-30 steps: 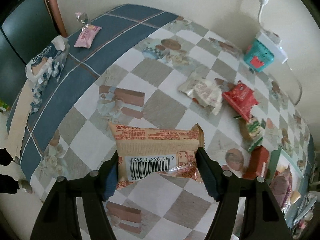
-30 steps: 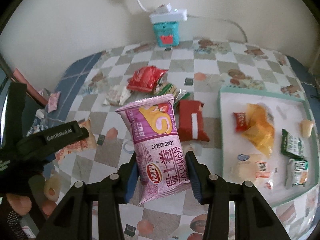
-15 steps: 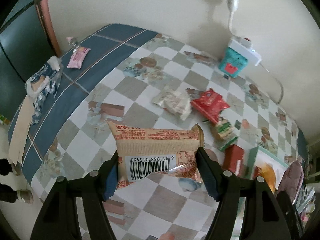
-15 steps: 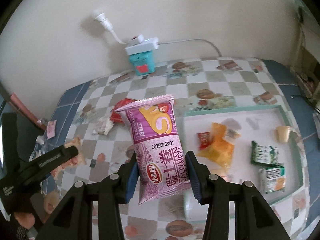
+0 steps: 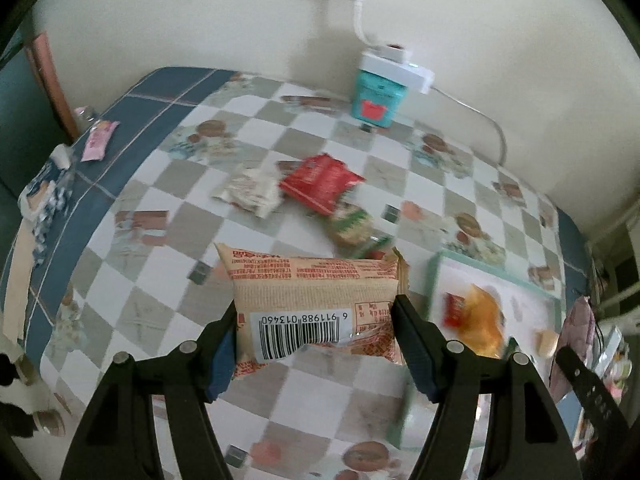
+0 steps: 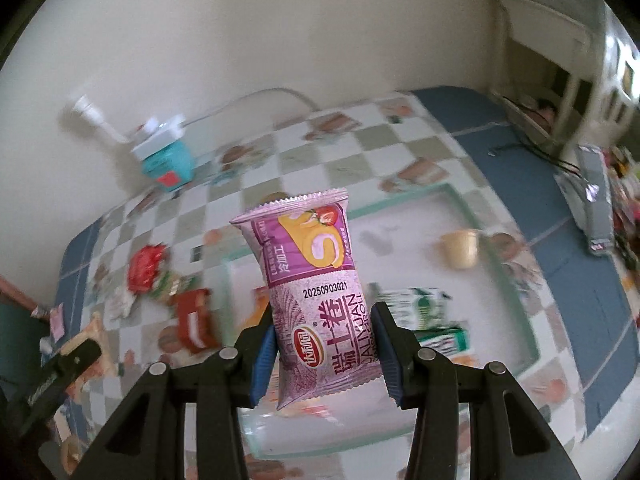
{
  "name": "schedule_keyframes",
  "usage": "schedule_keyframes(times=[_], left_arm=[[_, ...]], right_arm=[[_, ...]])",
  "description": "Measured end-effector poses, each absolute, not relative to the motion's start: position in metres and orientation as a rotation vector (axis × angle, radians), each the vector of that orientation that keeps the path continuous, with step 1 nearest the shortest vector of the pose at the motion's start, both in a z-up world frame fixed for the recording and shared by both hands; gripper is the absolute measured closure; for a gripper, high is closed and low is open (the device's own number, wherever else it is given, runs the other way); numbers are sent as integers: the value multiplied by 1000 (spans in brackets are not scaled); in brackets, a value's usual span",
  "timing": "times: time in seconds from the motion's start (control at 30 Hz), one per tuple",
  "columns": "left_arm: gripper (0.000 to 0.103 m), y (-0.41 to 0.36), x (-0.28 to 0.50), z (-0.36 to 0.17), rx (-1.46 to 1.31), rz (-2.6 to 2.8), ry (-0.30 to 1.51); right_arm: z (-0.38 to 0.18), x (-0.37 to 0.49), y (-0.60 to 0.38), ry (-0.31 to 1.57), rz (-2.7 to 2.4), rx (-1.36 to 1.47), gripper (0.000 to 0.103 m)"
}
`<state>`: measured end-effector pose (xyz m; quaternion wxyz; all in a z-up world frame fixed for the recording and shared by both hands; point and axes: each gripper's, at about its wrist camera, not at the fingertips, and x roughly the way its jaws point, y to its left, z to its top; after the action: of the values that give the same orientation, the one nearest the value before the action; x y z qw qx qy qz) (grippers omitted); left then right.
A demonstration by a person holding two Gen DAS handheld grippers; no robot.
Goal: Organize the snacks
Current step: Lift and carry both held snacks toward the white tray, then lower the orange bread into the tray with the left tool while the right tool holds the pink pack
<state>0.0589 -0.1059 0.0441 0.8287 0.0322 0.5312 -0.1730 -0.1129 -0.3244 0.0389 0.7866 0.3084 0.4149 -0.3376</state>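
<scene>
My left gripper (image 5: pixel 314 320) is shut on a tan snack packet (image 5: pixel 316 300) with a barcode, held above the checkered tablecloth. My right gripper (image 6: pixel 326 330) is shut on a purple swiss-roll packet (image 6: pixel 316 292), held upright above a white tray with a green rim (image 6: pixel 496 220). The tray holds green packets (image 6: pixel 424 308) and a small jelly cup (image 6: pixel 460 248). In the left wrist view the tray (image 5: pixel 434 276) lies to the right with an orange packet (image 5: pixel 480 320). A red packet (image 5: pixel 320 184), a white packet (image 5: pixel 250 194) and a green packet (image 5: pixel 350 224) lie loose on the table.
A teal box with a white power strip (image 5: pixel 380 92) stands by the back wall. A pink candy (image 5: pixel 98 144) and a blue-white bag (image 5: pixel 48 200) lie at the table's left edge. A dark red packet (image 6: pixel 194 320) lies left of the tray.
Both grippers have swung to the right with their packets. The tray has come into the left view, and the right gripper is now over the tray.
</scene>
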Motion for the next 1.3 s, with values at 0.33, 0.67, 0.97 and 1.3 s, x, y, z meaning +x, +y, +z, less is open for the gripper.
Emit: schedule_keyframes(times=[0.33,0.67,0.97,1.3], left_arm=[[31,-173,3,48,191,-522,1091],[31,-234,-52,35,355,-686,1070],[30,-262,-62,13,442,-708,1090],[30,-281,-56,-1,454,-713,1117]], right_arm=[[37,-172,-373,846,-877,740,55],[-5,-191,-403,925,-943,801,55],[-42,-181,-407,994,-914,842,55],[-51,-179,-414,1008,-910,874,55]])
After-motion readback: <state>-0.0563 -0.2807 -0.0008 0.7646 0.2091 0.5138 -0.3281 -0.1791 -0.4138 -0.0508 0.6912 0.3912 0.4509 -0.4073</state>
